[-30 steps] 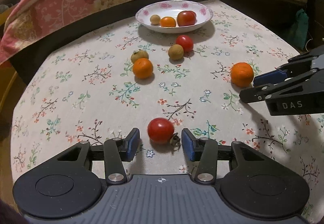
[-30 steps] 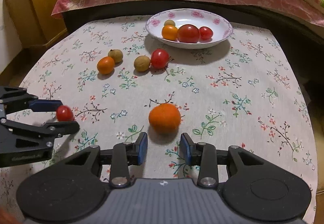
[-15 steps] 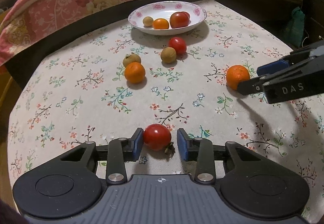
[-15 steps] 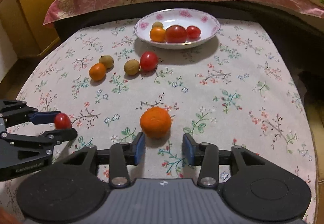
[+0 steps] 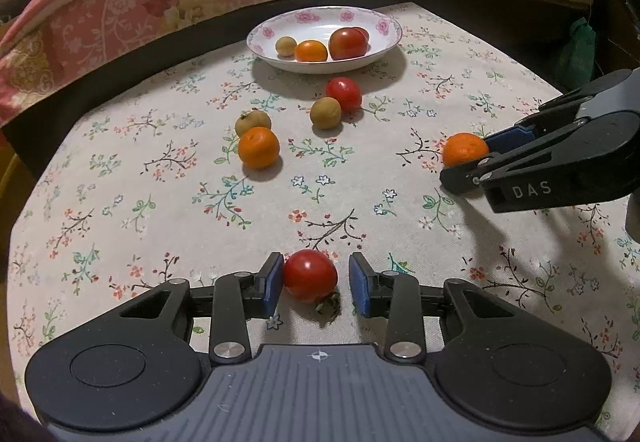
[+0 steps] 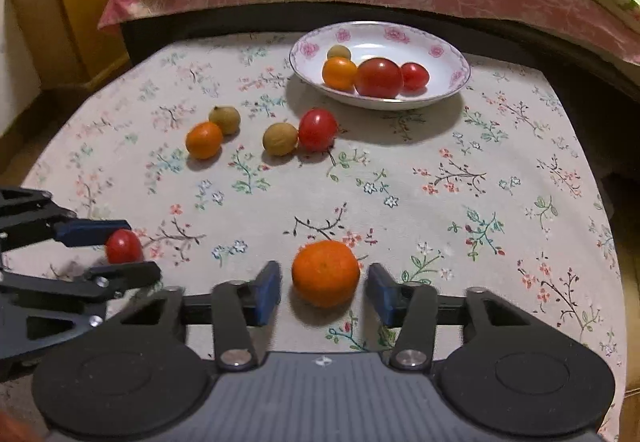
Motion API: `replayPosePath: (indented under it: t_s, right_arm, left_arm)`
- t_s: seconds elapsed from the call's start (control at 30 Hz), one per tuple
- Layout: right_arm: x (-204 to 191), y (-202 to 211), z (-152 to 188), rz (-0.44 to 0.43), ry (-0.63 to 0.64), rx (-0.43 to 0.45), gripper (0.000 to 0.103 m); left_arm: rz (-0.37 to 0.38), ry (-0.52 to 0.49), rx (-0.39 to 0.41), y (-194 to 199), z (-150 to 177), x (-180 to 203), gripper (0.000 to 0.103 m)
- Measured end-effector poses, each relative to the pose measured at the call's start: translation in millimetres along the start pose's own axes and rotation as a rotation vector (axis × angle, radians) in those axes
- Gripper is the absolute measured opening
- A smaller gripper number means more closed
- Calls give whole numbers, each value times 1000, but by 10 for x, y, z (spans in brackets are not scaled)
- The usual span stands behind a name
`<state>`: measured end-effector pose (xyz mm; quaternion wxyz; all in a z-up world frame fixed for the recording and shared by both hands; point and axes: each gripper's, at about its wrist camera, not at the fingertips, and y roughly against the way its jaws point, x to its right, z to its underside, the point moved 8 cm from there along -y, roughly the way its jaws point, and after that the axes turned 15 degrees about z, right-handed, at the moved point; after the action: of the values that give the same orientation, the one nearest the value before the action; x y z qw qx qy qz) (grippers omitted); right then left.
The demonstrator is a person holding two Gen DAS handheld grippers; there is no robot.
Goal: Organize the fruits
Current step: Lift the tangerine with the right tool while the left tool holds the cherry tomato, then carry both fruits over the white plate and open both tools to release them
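Left tool (image 5: 312, 284) points steeply down, jaws narrowed round a tomato (image 5: 310, 275) on the bench (image 5: 120, 202); the left pad touches, the right stands clear. Right tool (image 6: 324, 288), jaws just closing, straddles an orange (image 6: 325, 273) with gaps both sides. Farther off, the bowl (image 6: 440, 42) holds four fruits.

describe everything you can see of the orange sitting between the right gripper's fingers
The orange is small, round and bright, with dull, finely dimpled peel and no stem or leaf showing. It rests on the floral tablecloth, well short of the white plate. The right gripper straddles it. Its jaws have just been closing, yet a gap shows on each side, so the blue pads are not pressing it. The left wrist view shows the same orange between those fingers.
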<state>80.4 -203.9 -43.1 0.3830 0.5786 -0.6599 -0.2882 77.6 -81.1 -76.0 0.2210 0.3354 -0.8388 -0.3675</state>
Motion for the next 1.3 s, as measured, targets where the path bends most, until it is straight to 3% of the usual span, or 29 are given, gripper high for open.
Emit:
replayPosePath:
  t_s: [0.2,0.83,1.03,1.3]
  right_arm:
    - [42,-7,-18,5,-25,-10,35]
    - [95,356,-142,-28,-68,81,35]
    - [120,482,-206,-43,-81,105,35]
    - [41,570,-249,-73,-69,116,35]
  left_arm:
    - [4,-14,5,12,-24,2,36]
    - [-35,-33,94,301,-214,89,34]
    - [-66,-23,48,268,-14,76,35]
    - [-52,-13,42,141,49,28,39]
